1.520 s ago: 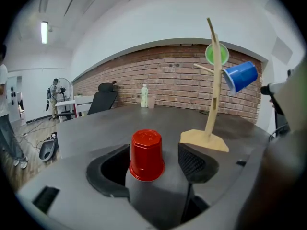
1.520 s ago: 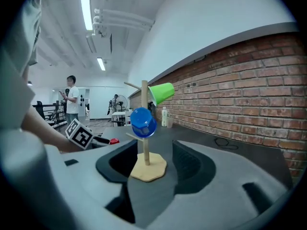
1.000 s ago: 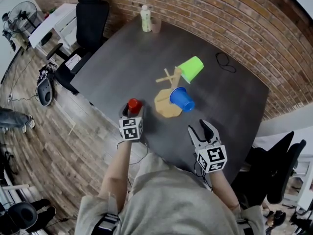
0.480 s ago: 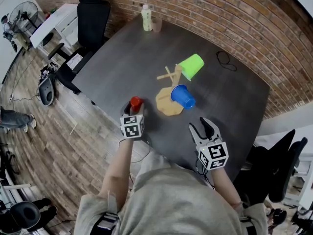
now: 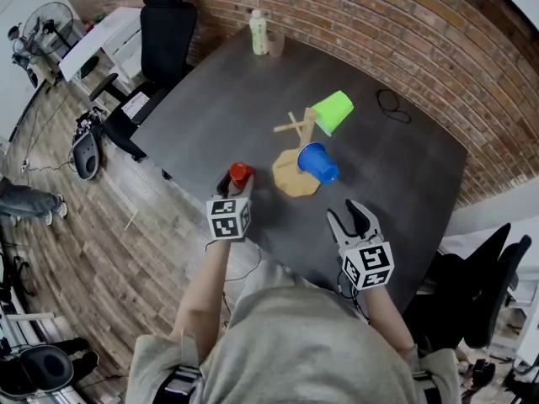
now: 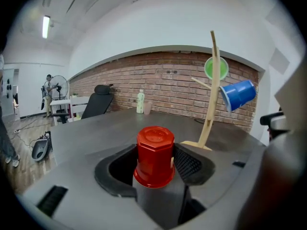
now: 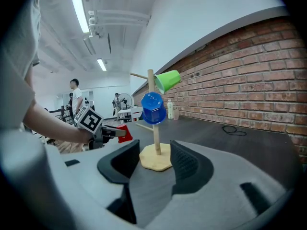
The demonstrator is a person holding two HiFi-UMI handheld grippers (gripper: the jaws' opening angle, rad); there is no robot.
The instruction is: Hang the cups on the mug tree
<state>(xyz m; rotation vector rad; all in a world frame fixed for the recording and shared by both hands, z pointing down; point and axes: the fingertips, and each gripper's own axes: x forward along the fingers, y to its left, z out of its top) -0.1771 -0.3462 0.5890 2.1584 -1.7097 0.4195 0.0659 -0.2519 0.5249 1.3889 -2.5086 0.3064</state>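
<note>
Dark tabletop [image 5: 210,99] carried the mug tree [image 5: 295,175] with green cup [image 5: 331,112] and blue cup [image 5: 318,163] hung, left gripper [image 5: 237,185] jaws, having just closed, pinched the red cup [image 6: 155,155], right gripper [image 5: 347,213] jaws spread, empty.

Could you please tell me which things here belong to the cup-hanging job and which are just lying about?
Job: mug tree, green cup and blue cup hung on it, red cup, on which the left gripper has just closed its jaws.
Lying about: bottle, black cable, office chair.
</note>
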